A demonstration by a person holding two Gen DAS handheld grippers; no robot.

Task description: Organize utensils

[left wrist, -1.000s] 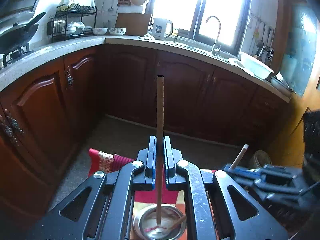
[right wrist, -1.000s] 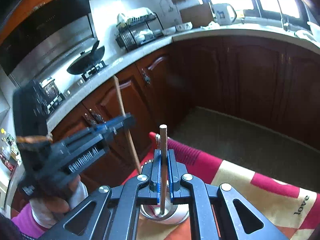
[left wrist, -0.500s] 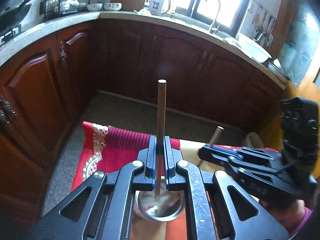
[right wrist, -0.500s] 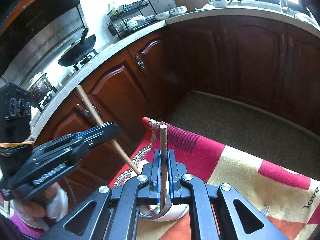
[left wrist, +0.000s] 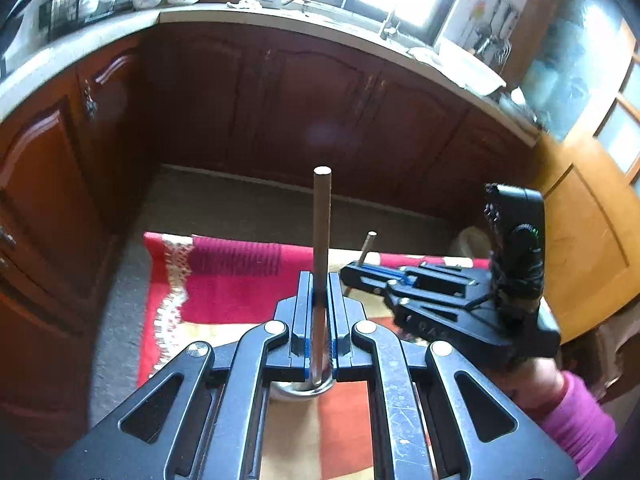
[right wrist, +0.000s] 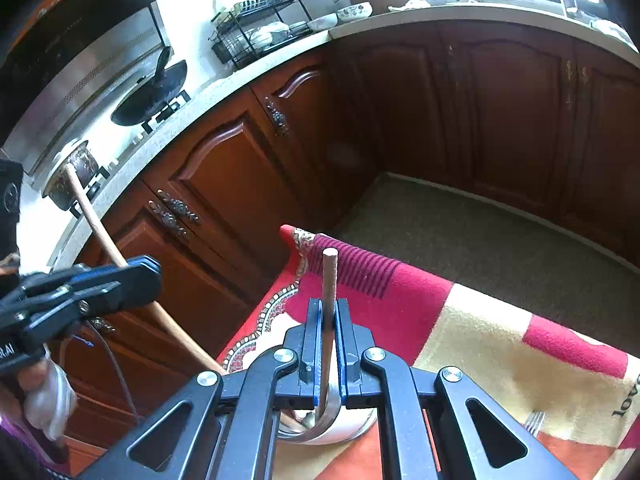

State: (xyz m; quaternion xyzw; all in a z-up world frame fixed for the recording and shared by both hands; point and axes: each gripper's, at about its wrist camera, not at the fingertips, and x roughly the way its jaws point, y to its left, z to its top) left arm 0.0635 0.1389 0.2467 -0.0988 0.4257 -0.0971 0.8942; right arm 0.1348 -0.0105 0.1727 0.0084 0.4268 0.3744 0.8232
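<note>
A kitchen with brown cupboards [right wrist: 224, 168]. Each tool, left [left wrist: 318, 308] and right [right wrist: 328, 336], pinches a wooden-handled utensil [left wrist: 322, 216] [right wrist: 329, 280] over the metal cup [right wrist: 340, 432] at 6 o'clock. Lower both slowly, straight down, then let go.

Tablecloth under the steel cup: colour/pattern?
Patchwork of red, cream and orange blocks on the tablecloth, beaded trim at its edge; clearest in right wrist view.

Red-cream patchwork cloth [right wrist: 472, 332]; dark brown cabinets [right wrist: 516, 108].
</note>
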